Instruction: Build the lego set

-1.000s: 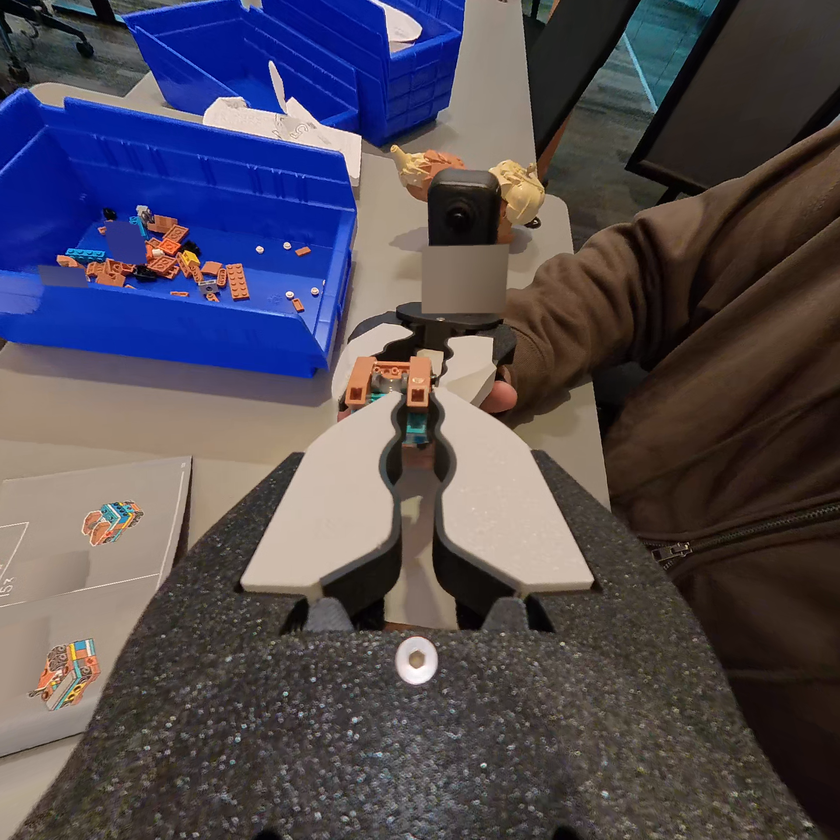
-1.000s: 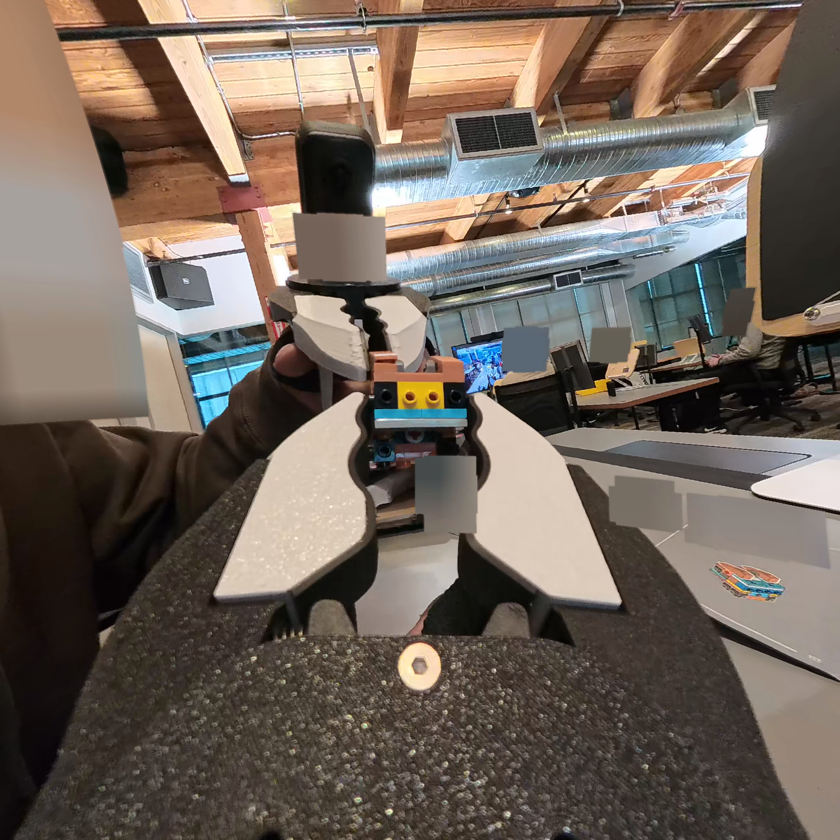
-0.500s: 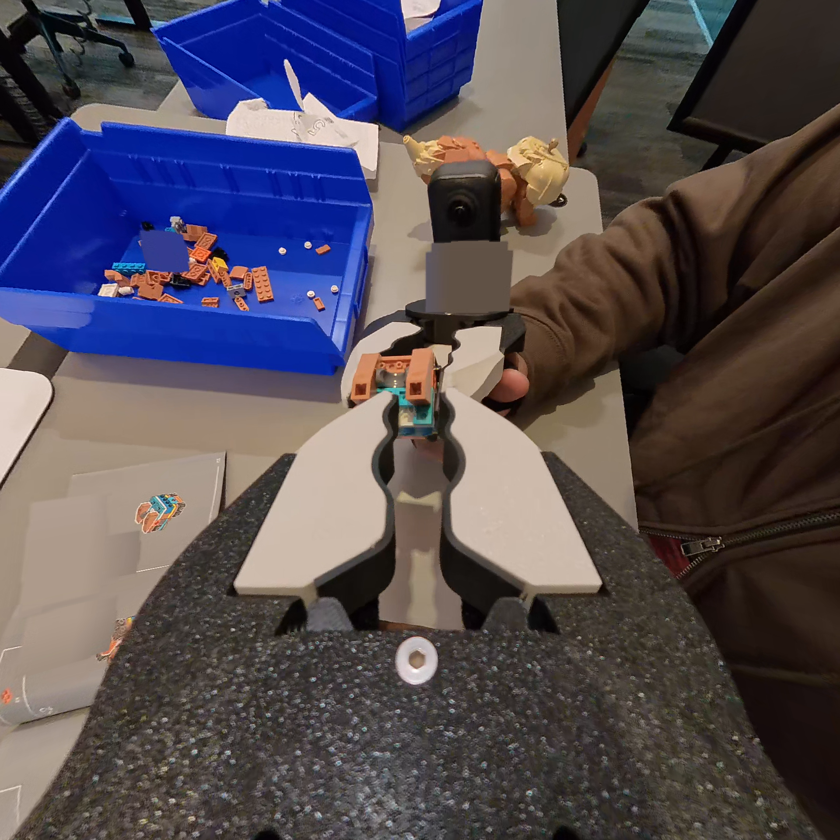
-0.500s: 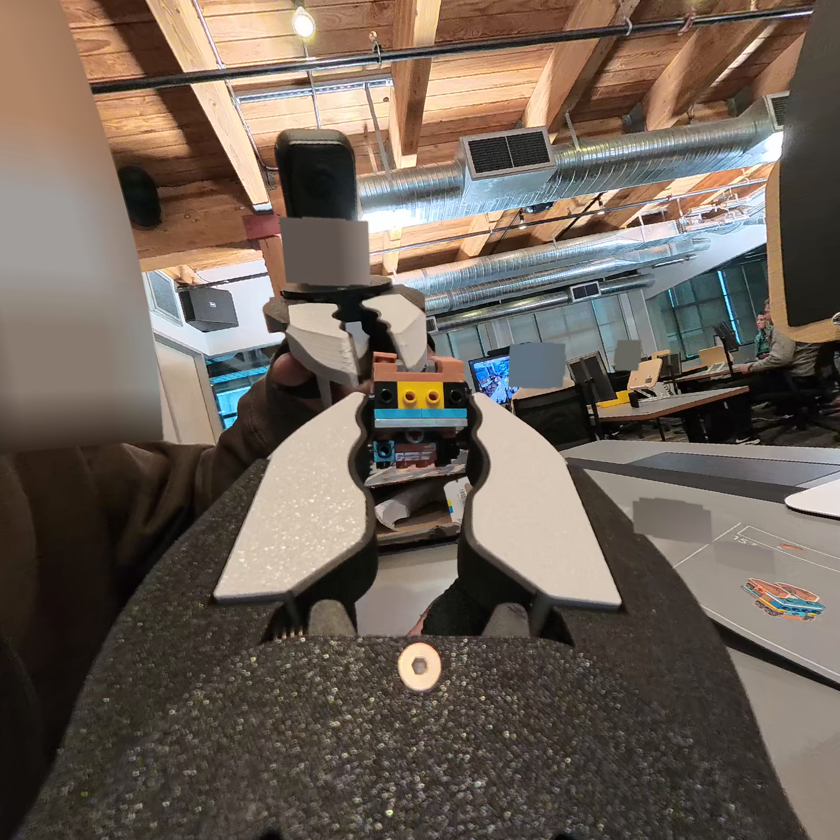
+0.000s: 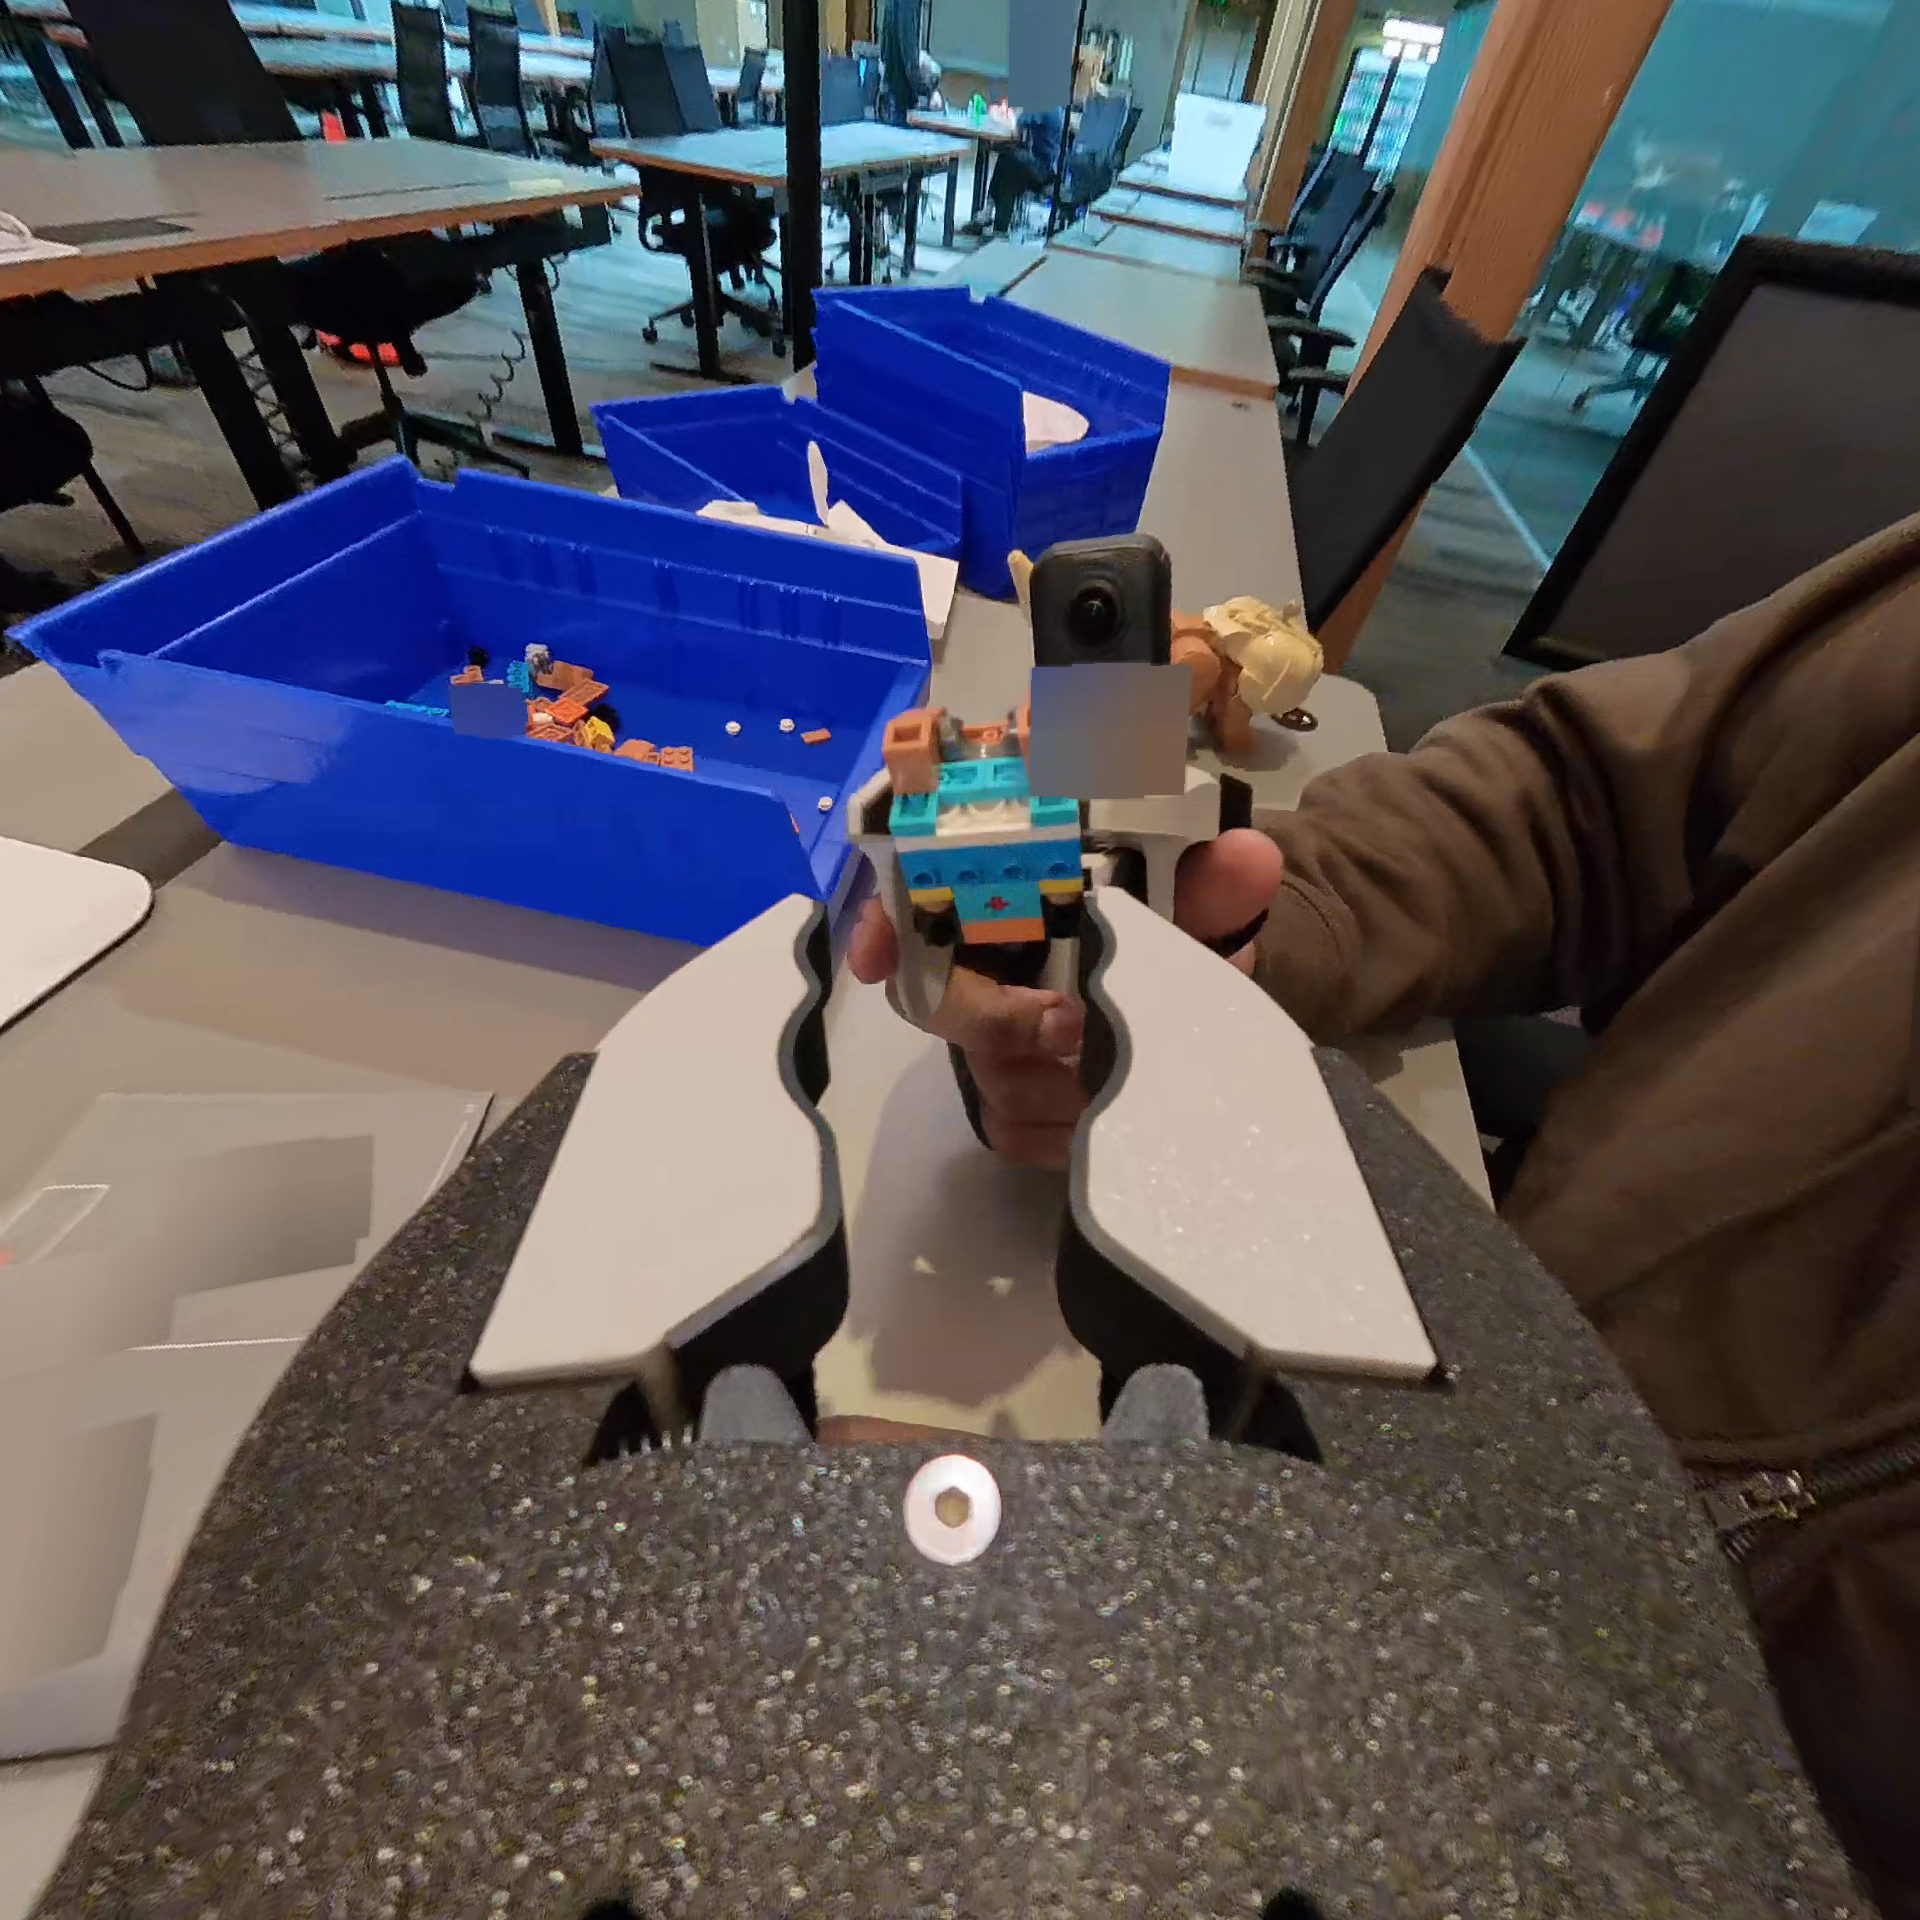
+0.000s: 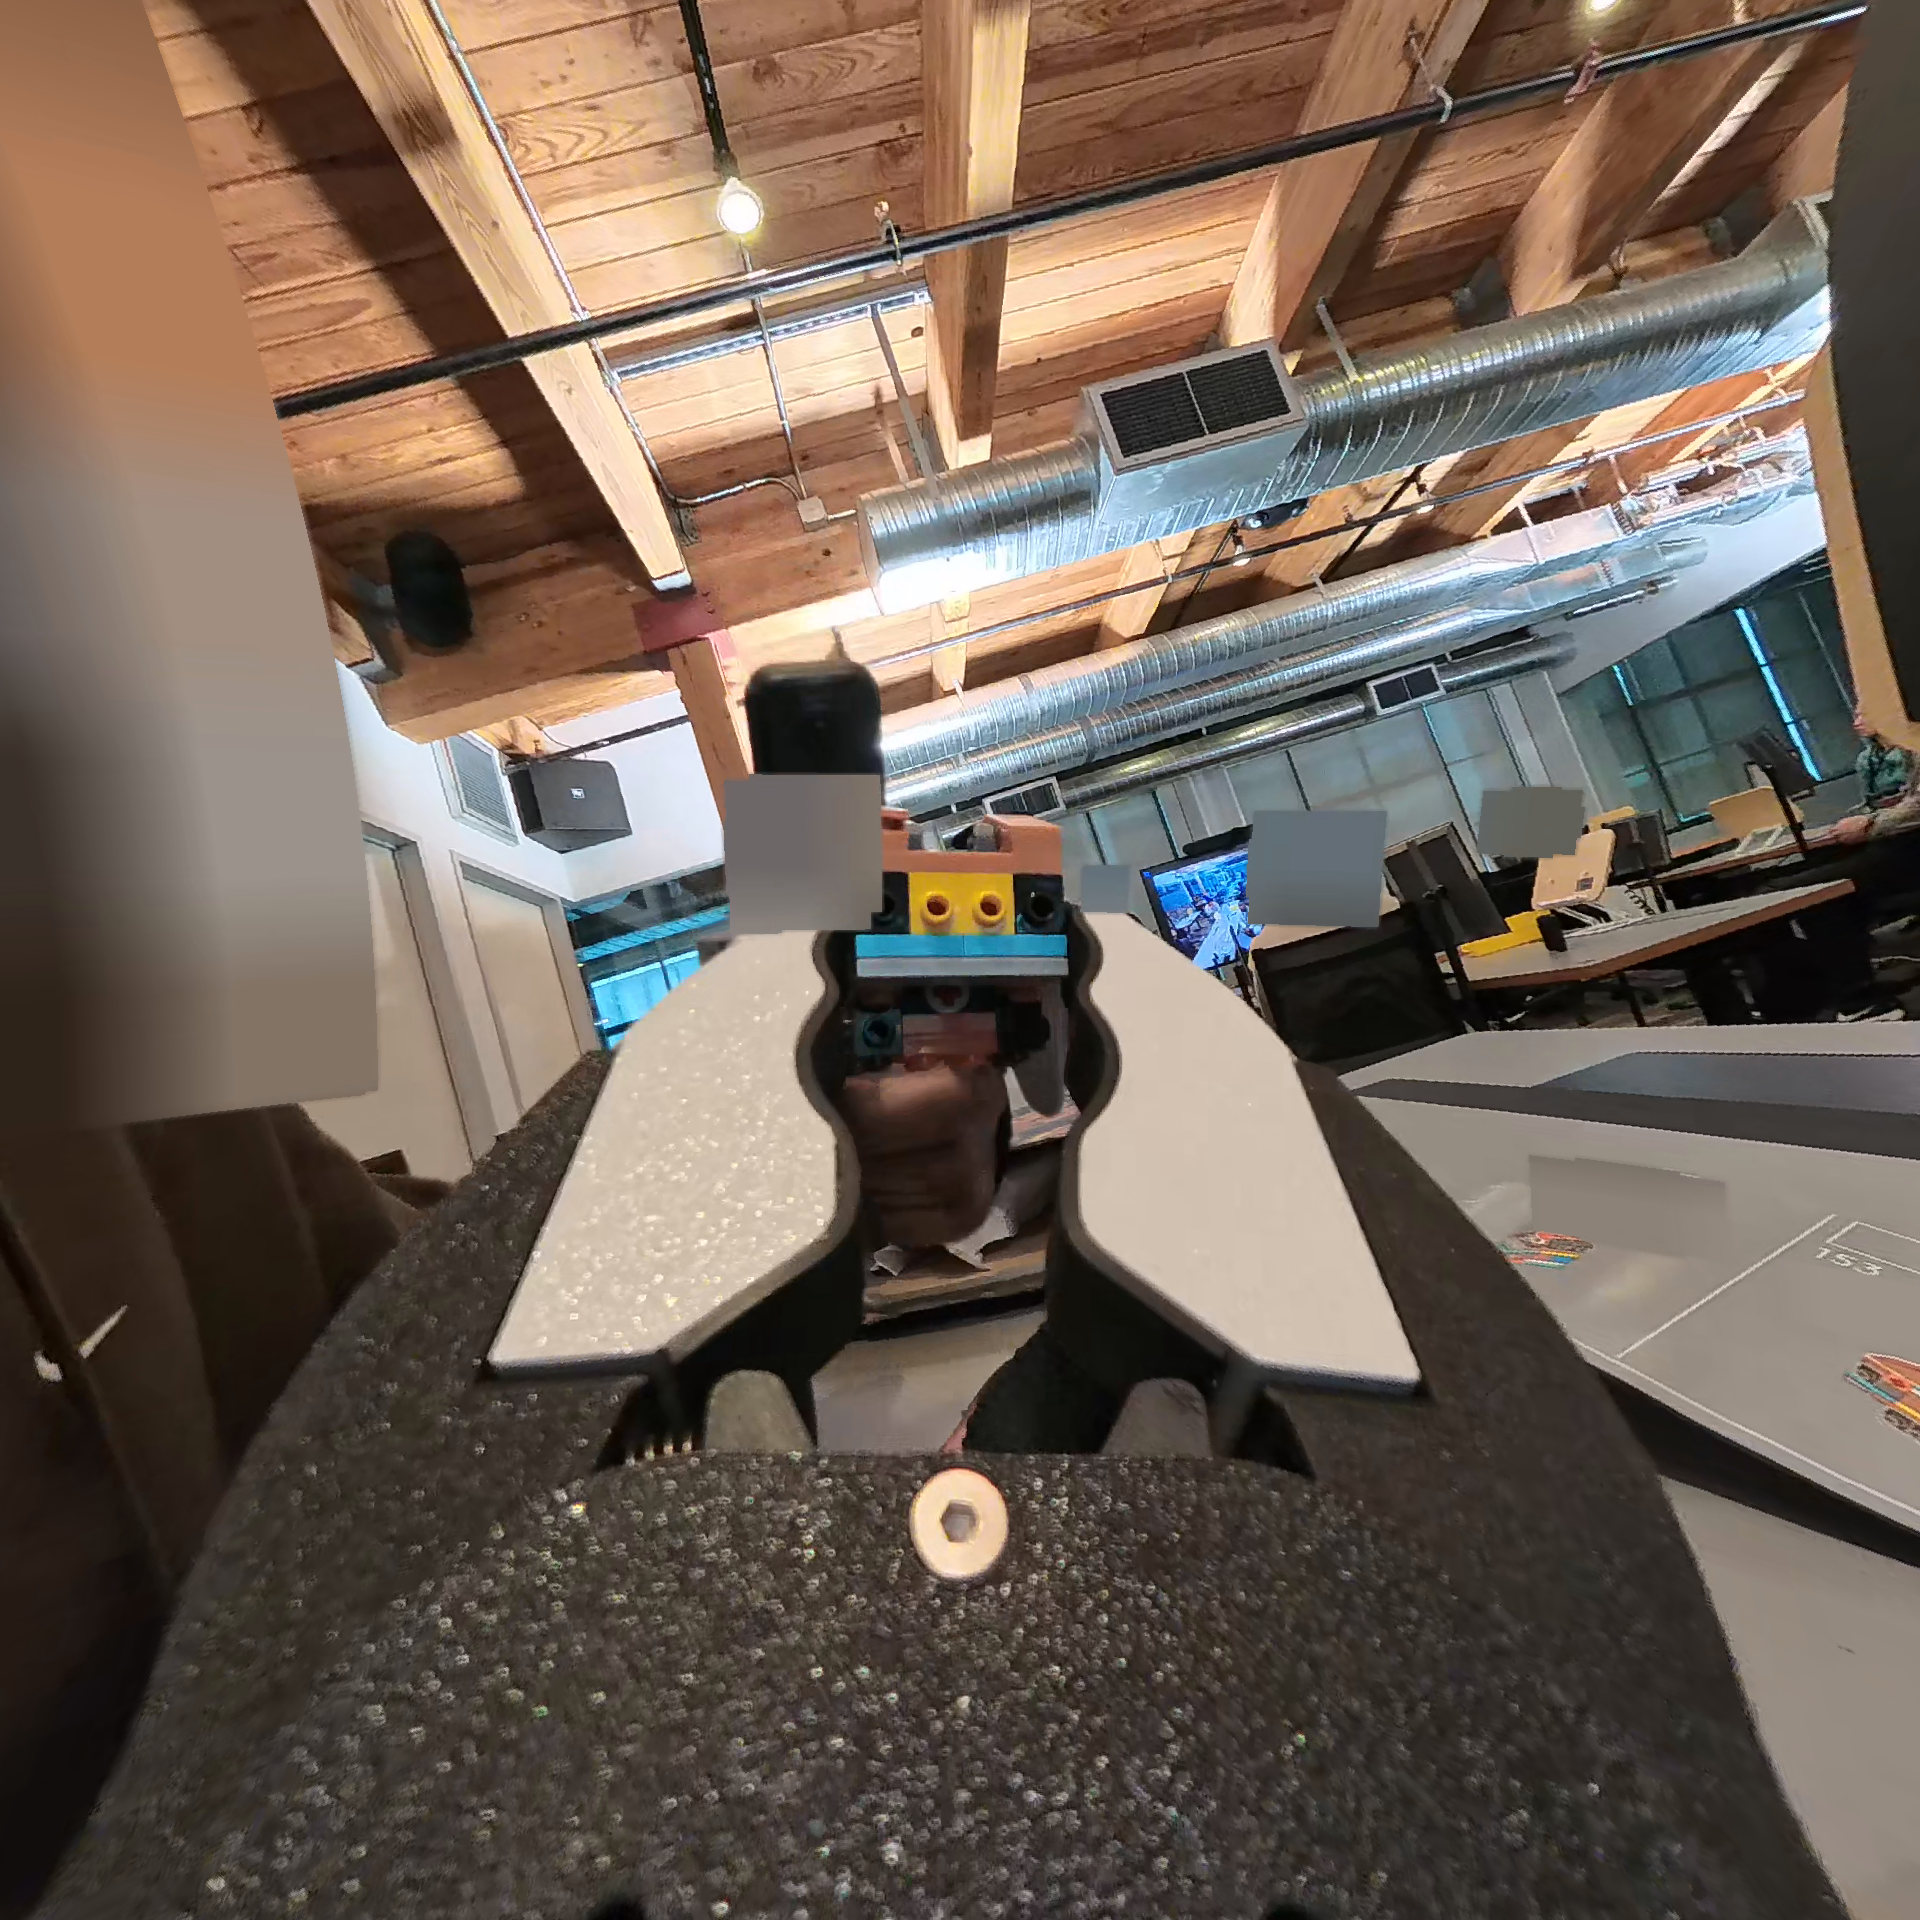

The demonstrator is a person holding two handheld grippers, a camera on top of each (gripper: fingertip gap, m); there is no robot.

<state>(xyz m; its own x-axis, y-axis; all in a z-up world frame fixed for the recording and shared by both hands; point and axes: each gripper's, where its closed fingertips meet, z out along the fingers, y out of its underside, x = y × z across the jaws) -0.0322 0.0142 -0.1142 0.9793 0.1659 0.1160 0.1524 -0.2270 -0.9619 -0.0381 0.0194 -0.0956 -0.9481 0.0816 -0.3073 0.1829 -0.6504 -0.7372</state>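
Bare grey desk lies between the near blue bin and the instruction sheets, room enough for a hand-held gripper to pass. The bin's tall front wall bars a low reach to the loose bricks inside; its top is open. Behind it, 2 more blue bins and crumpled paper crowd the far desk. A tan figure stands just beside the person's sleeve, which closes off the right side.

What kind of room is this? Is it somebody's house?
Probably not a house. It looks like a big open office or workshop: rows of long desks with office chairs, a wooden beam ceiling with bare metal air ducts, and a screen on a far desk.
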